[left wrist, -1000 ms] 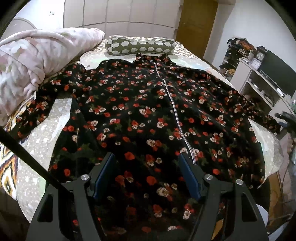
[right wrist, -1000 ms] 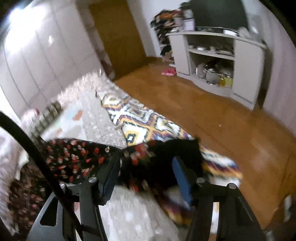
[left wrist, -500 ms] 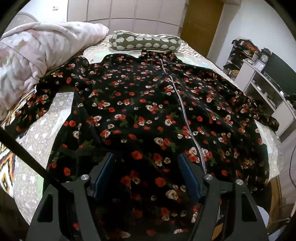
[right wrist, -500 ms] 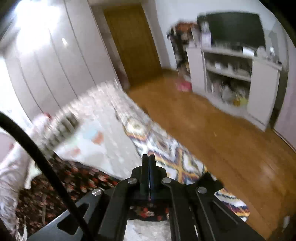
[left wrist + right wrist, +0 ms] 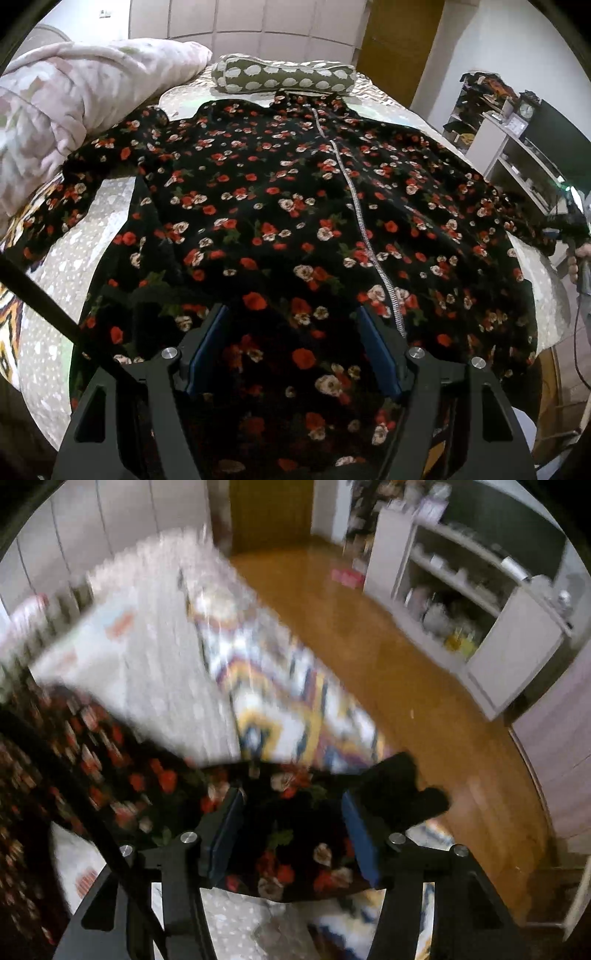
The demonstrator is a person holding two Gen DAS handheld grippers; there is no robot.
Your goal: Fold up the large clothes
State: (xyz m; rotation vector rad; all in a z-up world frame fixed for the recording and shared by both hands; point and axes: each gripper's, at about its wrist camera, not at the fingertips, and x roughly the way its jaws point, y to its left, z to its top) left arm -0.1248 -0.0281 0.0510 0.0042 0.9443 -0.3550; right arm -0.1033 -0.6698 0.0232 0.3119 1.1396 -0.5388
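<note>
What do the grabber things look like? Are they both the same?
Yes, they match. The left gripper and the right gripper each have a black angular frame with triangular cut-outs, two fingers lined with blue pads, round silver bolts, and a black cable.

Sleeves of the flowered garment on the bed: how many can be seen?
2. One sleeve lies at the left, near the pink quilt. The other sleeve reaches the right edge of the bed.

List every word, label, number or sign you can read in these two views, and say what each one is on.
None can be read.
Clock on the shelf unit: its face is too small to read.
Items on the shelves in the right wrist view: blurred, with no label legible.
Flowered garment and spotted pillow: patterns only, no text.
</note>
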